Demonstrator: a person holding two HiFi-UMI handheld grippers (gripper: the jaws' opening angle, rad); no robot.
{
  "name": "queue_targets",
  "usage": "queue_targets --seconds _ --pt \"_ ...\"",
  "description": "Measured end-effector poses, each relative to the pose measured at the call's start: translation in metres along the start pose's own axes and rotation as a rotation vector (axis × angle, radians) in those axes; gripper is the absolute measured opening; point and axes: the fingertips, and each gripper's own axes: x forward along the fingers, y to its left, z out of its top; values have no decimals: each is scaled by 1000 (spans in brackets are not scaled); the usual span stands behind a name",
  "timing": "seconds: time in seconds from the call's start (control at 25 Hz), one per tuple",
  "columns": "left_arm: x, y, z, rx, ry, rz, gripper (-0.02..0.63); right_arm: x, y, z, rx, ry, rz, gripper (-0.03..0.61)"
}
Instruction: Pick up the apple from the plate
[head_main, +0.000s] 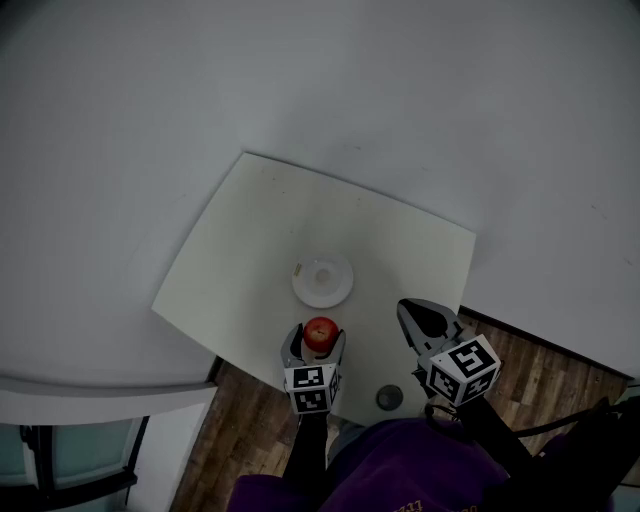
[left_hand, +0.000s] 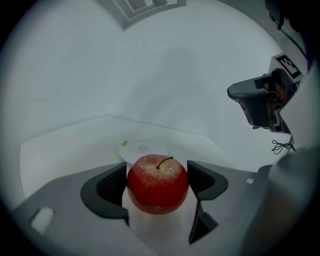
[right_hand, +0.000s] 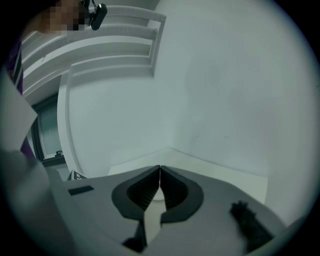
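The plate (head_main: 322, 279) lies near the centre of the table (head_main: 230, 260). The apple (head_main: 320, 333) sits between the jaws of my left gripper (head_main: 318, 340), just on the near side of the plate and apart from it. My right gripper (head_main: 420, 318) is to the right of the left one, by the table's right edge. A small round object (head_main: 389, 398) lies on the table's near edge, between the two grippers.

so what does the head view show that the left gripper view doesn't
Only the head view: the wooden floor, a small dark round thing near the table edge. Only the left gripper view: the stem of the apple, the left gripper with its jaws against the apple's sides. Both: the apple, the empty plate, the right gripper.
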Motion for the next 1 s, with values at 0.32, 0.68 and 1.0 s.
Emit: queue_targets --seconds 0.32,0.68,1.0 --pt "0 1 -11 -4 18 2 383 -1 0 -1 -2 1 0 11" --pt "-2 1 -17 7 20 -2 383 -3 1 1 -4 0 -4 11" --pt "-2 1 -22 9 14 -13 387 -3 2 0 -4 -2 -6 11"
